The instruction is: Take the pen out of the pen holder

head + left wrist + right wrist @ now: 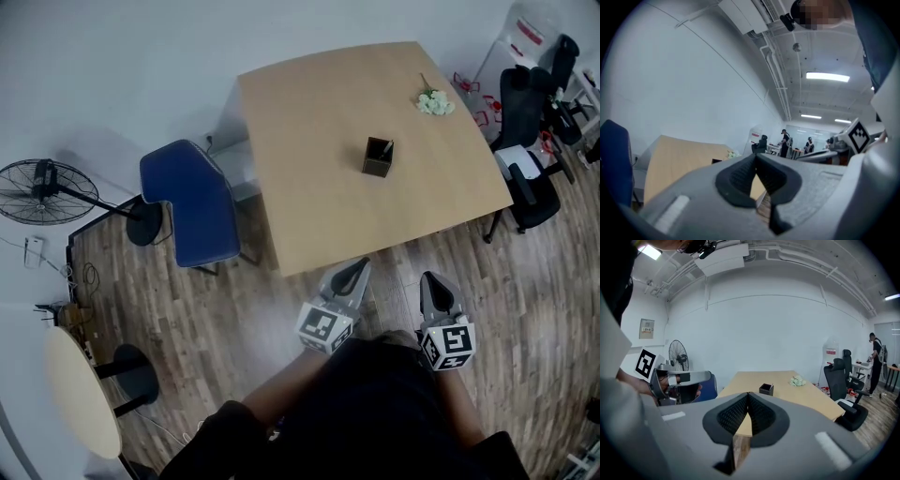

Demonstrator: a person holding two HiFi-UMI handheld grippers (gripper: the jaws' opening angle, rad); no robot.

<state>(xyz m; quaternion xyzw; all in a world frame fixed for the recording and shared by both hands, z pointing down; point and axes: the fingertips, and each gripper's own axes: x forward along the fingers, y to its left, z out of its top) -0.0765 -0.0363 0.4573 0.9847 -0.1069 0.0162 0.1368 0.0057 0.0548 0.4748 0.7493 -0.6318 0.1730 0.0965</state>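
Note:
A dark square pen holder (pixel 377 157) stands near the middle of a light wooden table (pixel 309 187), with a pen (pixel 385 147) sticking out of its top. Both grippers hang over the wooden floor, short of the table's near edge and well away from the holder. My left gripper (pixel 356 270) is shut with nothing between its pads. My right gripper (pixel 434 281) is shut and empty too. The holder (pixel 766 389) sits small, far beyond the closed tips (pixel 748 393) in the right gripper view, and its top (pixel 716 161) peeks over the left gripper's jaws (pixel 756 155).
A bunch of white flowers (pixel 434 102) lies at the table's far right. A blue chair (pixel 192 204) stands at the table's left side and black office chairs (pixel 525 141) to its right. A floor fan (pixel 42 190) and a small round table (pixel 80 391) are at the left.

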